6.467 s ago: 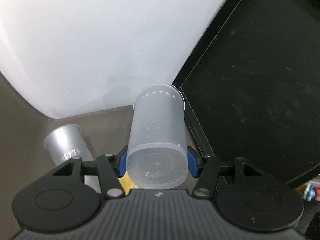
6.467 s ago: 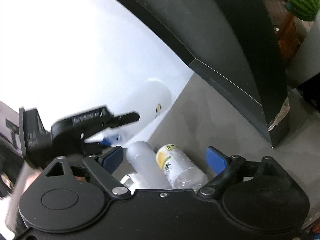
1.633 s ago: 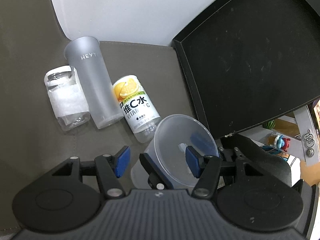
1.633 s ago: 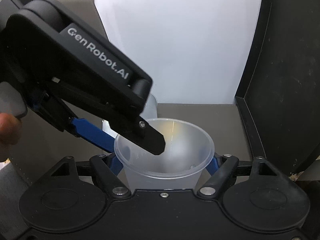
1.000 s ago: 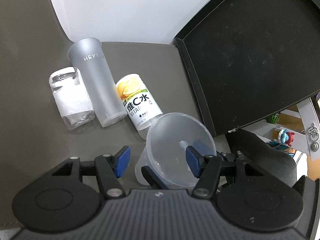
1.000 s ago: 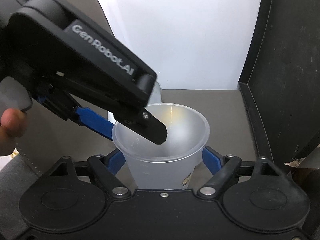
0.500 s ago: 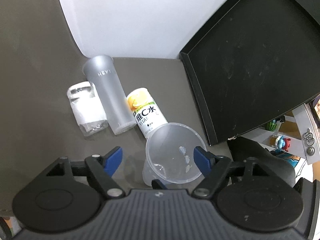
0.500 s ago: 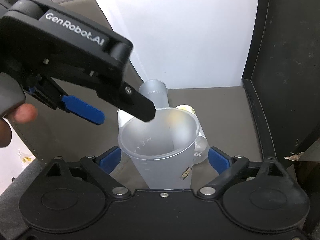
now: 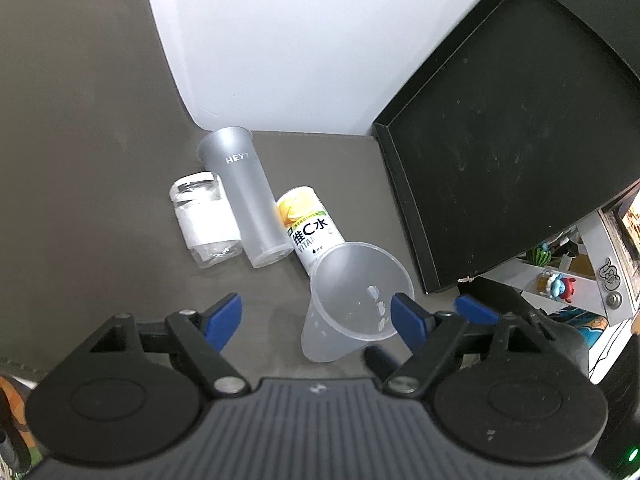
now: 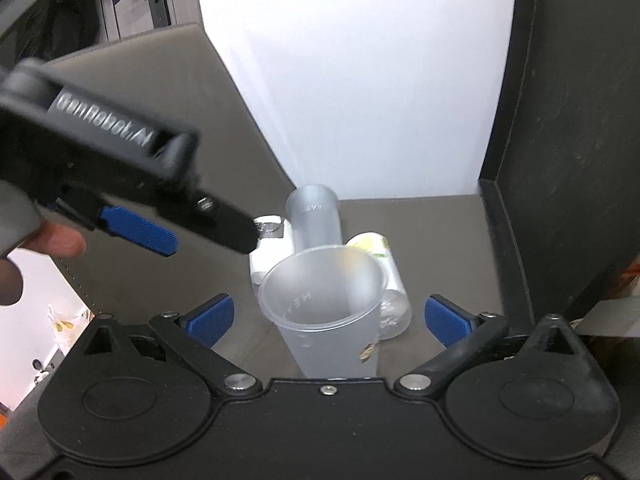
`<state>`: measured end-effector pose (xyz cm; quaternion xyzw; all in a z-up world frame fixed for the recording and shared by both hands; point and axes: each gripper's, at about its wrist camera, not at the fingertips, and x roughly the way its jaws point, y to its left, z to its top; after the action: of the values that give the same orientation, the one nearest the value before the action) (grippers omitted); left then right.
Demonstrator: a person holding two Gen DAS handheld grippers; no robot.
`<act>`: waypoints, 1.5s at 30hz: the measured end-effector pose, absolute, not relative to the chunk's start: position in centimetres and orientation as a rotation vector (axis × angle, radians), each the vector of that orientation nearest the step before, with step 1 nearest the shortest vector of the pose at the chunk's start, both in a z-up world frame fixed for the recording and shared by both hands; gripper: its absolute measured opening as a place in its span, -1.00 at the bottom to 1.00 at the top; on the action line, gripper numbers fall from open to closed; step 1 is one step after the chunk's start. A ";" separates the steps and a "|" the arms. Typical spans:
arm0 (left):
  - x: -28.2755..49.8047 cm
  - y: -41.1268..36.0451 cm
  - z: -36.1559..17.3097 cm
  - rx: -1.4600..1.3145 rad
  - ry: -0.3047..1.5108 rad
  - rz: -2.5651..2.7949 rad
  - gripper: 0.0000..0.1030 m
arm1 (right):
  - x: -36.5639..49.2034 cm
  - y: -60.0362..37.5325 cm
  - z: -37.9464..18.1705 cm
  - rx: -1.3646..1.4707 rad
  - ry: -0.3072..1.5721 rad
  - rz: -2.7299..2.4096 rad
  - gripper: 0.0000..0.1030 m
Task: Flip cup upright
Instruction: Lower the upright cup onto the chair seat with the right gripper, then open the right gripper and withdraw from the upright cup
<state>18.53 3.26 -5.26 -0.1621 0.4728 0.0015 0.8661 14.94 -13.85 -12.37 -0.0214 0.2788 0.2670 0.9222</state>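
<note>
— Frosted translucent plastic cup [image 10: 328, 312] stands mouth-up on the grey mat, near-right of the bottles. Done?

— I judge so. My left gripper [image 9: 316, 316] and right gripper [image 10: 326, 316] are spread, gripping nothing. Next I'd back away.

Bare grey worktop [image 9: 100, 184] fills the frame's left; a black tray [image 9: 500, 160] walls the right, and three lying containers — frosted tall cup [image 9: 248, 196], clear jar [image 9: 204, 220], yellow-labelled bottle [image 9: 308, 228] — crowd the centre.

L gripper [image 10: 136, 236] motion-blurred; cup [image 10: 328, 312] base hidden
</note>
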 end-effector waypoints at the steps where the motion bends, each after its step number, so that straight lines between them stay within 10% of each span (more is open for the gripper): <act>1: 18.3 3.3 -5.1 -0.339 0.986 0.006 0.57 | 15.0 -14.2 -12.1 -0.034 0.571 0.546 1.00; 45: 4.6 0.6 0.9 -0.283 0.818 0.082 0.59 | 6.5 -21.3 -1.7 0.022 0.597 0.597 1.00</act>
<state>4.56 0.64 0.94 -0.1372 0.3963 0.0397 0.9069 6.53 -21.28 -1.71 0.0108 0.2897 0.2896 0.9122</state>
